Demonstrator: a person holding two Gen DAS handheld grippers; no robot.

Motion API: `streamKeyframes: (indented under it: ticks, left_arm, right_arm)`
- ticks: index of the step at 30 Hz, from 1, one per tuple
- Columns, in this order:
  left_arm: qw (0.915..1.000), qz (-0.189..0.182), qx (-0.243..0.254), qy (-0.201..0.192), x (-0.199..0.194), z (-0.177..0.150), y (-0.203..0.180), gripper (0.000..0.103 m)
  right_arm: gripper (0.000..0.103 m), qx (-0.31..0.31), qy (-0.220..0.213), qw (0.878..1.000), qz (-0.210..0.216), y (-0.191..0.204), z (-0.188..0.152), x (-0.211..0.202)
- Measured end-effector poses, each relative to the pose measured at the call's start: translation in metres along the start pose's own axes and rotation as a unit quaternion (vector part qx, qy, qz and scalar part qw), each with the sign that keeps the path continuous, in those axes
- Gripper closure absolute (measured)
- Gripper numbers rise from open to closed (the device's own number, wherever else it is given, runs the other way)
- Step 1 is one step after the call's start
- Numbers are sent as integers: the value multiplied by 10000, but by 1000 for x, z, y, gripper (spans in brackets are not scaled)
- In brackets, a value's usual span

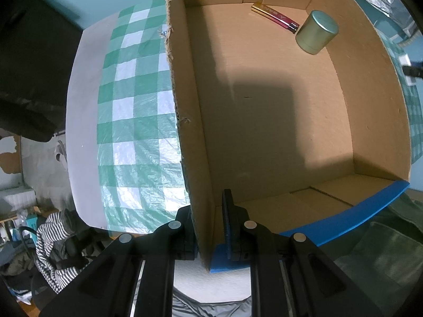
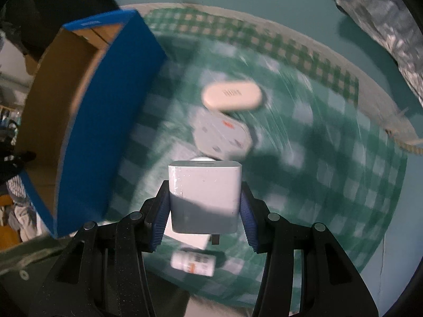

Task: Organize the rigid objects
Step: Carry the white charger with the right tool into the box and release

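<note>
Right gripper point(image 2: 205, 206): clamped on white charger point(image 2: 205, 195), above cloth point(image 2: 330, 158), right of box point(image 2: 105, 121).
Left gripper point(image 1: 208, 227): pinching box wall.
Boxed, far right: tin point(image 1: 316, 31), harmonica point(image 1: 275, 17).
Outstanding: case point(image 2: 232, 96), disc point(image 2: 222, 134), bottle point(image 2: 193, 262).

Dim, bluish | left sharp, shadow inside cardboard box point(image 1: 264, 121) | right motion-blurred | fisheye edges bent

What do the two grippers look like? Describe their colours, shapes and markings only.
Both match. The left gripper and right gripper have matte black plastic linkage arms with slotted cut-outs and round silver pivot pins. The jaws carry ribbed blue pads. No cables, labels or sleeves show.
</note>
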State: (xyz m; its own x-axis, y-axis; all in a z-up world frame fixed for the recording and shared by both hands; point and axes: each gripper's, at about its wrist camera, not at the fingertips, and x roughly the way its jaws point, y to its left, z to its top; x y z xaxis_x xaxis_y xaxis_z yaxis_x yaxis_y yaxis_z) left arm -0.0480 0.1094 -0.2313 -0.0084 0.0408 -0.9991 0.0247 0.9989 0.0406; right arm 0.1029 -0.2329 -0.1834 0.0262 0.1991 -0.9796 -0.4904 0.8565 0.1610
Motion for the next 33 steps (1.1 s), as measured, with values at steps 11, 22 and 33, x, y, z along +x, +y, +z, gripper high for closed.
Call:
streamKeyframes:
  ticks: [11, 22, 33]
  left_arm:
    - [10000, -37, 72, 4, -1, 1, -1, 89]
    - [10000, -30, 67, 4, -1, 1, -2, 89]
    - [10000, 9, 59, 21, -1, 0, -2, 89]
  right_arm:
    - [54, -580, -240, 9979, 134, 59, 53, -27]
    - [54, -1173, -389, 9923, 96, 115, 111, -28]
    - [54, -1417, -191, 9897, -40, 140, 139, -2]
